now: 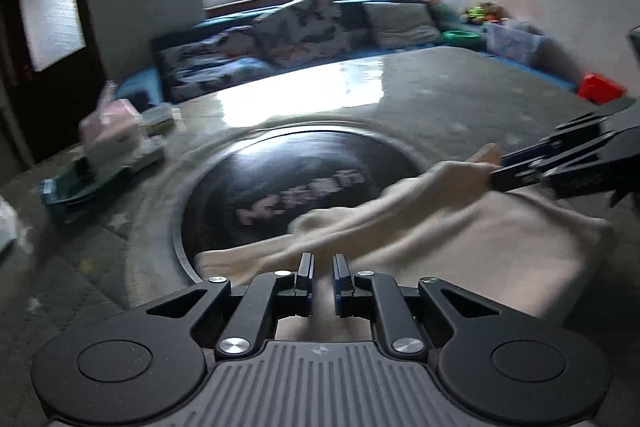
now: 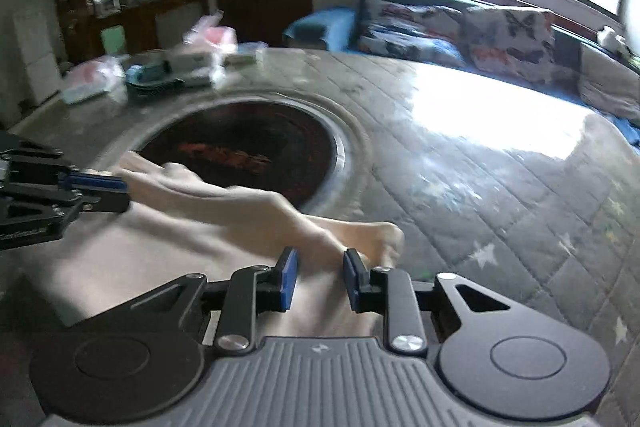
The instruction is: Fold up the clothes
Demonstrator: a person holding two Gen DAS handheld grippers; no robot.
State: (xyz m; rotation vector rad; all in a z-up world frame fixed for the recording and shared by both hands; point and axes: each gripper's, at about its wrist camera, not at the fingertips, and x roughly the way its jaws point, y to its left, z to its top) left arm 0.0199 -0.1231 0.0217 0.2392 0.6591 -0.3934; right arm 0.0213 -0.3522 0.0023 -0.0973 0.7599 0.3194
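A cream garment [image 1: 460,247] [image 2: 160,255] lies folded on the near part of a grey quilted table [image 1: 460,99] and partly overlaps the table's dark round inset [image 1: 304,179] [image 2: 240,147]. A raised ridge of the cloth runs between my two grippers. My left gripper [image 1: 323,269] [image 2: 125,193] sits over one end of that ridge, its jaws a narrow gap apart with cloth showing in the gap. At the other end, my right gripper [image 2: 320,275] [image 1: 498,171] stands wider apart over a bunched corner, with its pads clear of the cloth.
Boxes and plastic packets [image 1: 112,155] [image 2: 176,67] crowd the far left of the table. A sofa with patterned cushions [image 1: 300,23] [image 2: 508,35] runs behind it under a bright window. A red object [image 1: 600,87] lies past the right edge of the table.
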